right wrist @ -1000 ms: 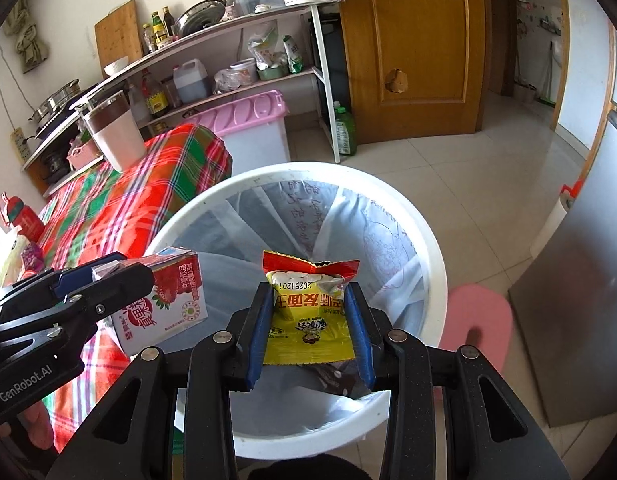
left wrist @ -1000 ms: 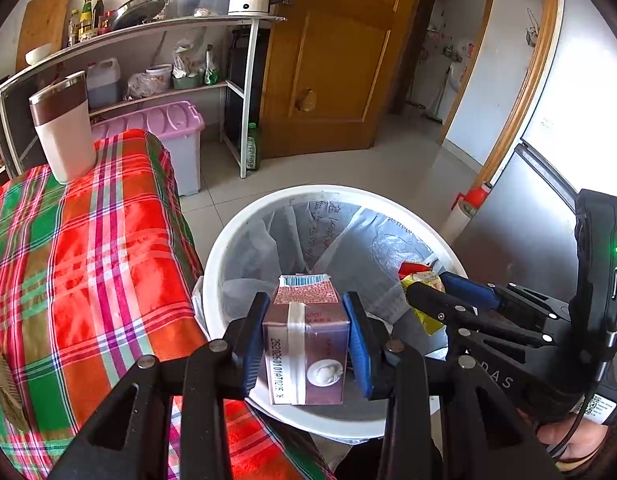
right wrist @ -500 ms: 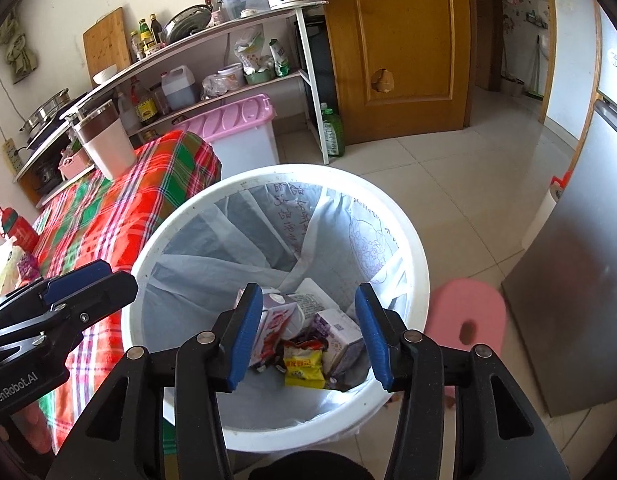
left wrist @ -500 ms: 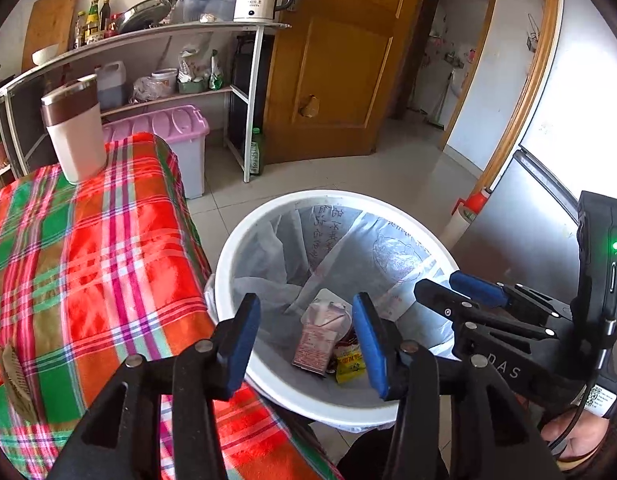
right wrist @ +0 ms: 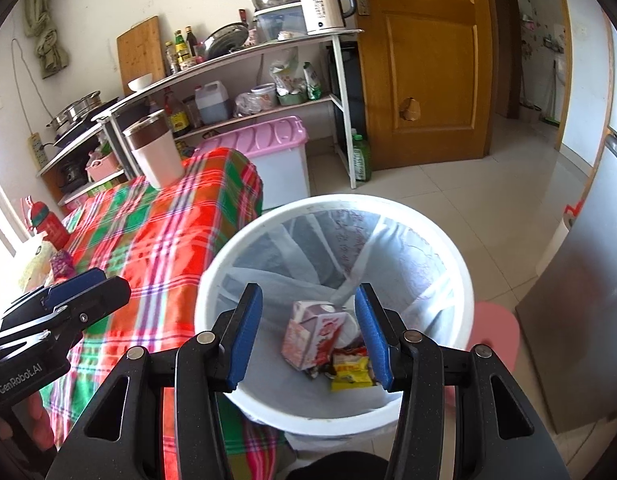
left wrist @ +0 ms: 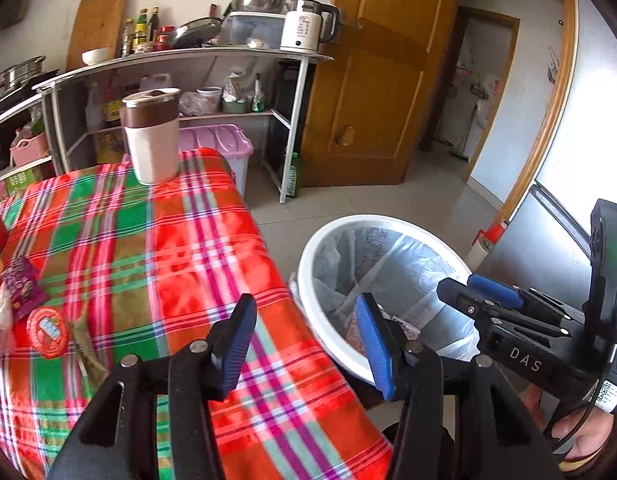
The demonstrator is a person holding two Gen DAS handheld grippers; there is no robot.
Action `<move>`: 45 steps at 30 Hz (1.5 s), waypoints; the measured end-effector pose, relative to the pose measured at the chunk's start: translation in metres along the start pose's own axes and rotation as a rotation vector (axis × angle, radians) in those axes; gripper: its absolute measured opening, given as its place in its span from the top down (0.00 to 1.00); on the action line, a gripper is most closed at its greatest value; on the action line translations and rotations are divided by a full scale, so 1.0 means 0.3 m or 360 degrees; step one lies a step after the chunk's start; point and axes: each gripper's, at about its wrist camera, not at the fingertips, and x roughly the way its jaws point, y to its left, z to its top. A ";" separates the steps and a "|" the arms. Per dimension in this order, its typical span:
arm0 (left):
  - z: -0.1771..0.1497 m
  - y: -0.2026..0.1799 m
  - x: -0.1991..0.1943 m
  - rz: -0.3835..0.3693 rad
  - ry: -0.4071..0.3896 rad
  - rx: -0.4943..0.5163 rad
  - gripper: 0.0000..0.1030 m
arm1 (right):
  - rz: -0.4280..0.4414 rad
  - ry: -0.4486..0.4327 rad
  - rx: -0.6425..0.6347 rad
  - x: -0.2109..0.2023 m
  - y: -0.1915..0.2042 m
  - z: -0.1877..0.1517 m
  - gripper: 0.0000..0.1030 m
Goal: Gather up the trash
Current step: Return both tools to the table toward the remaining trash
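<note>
A white bin point(right wrist: 206, 280) with a clear liner stands on the floor beside the table with the plaid cloth point(left wrist: 120, 248). In it lie a pink milk carton point(right wrist: 312, 332) and a yellow snack packet point(right wrist: 350, 372). My right gripper point(right wrist: 308, 336) hangs open above the bin with nothing between its fingers. My left gripper point(left wrist: 304, 340) is over the table's edge next to the bin rim point(left wrist: 308, 248), and its empty jaws are opening. A purple wrapper point(left wrist: 22, 286) and a red round lid point(left wrist: 48, 332) lie at the table's left. Each view shows the other gripper at its side.
A white and brown tumbler point(left wrist: 150, 140) stands at the table's far end. Behind it are a pink-lidded storage box point(right wrist: 268, 148) and a loaded shelf rack point(right wrist: 244, 56). A steel fridge point(right wrist: 580, 320) and a pink stool point(right wrist: 496, 332) sit right of the bin.
Both grippers opened and let go: the carton and the yellow packet dropped into the bin. Both pulled up and back, and the left swung over toward the table.
</note>
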 end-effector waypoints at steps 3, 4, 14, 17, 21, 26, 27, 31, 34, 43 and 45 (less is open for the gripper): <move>-0.008 0.041 -0.039 0.0030 -0.0031 -0.0029 0.47 | 0.0022 -0.0009 -0.0027 -0.007 0.043 0.001 0.52; -0.011 0.056 -0.052 0.0042 -0.0043 -0.0038 0.47 | 0.0031 -0.0013 -0.0036 -0.011 0.057 0.001 0.52; -0.062 0.224 -0.162 0.0190 -0.0099 -0.0152 0.44 | 0.0127 -0.0033 -0.0152 -0.013 0.234 -0.013 0.52; -0.079 0.283 -0.190 0.0248 -0.0109 -0.0196 0.44 | 0.0164 -0.0032 -0.0191 0.000 0.289 -0.020 0.52; -0.102 0.368 -0.225 0.0310 -0.0121 -0.0268 0.44 | 0.0214 -0.0015 -0.0229 0.025 0.359 -0.028 0.52; -0.140 0.467 -0.256 0.0410 -0.0113 -0.0343 0.44 | 0.0268 0.0013 -0.0270 0.061 0.439 -0.041 0.52; -0.147 0.487 -0.263 0.0426 -0.0111 -0.0358 0.44 | 0.0280 0.0022 -0.0284 0.069 0.459 -0.045 0.52; -0.174 0.558 -0.284 0.0486 -0.0102 -0.0411 0.44 | 0.0329 0.0045 -0.0326 0.092 0.520 -0.053 0.52; -0.191 0.605 -0.298 0.0520 -0.0099 -0.0445 0.44 | 0.0369 0.0070 -0.0368 0.113 0.578 -0.061 0.52; -0.233 0.733 -0.312 0.0610 -0.0061 -0.0511 0.43 | 0.0460 0.0174 -0.0462 0.198 0.718 -0.081 0.52; -0.238 0.763 -0.315 0.0632 -0.0059 -0.0531 0.36 | 0.0489 0.0191 -0.0472 0.213 0.737 -0.083 0.50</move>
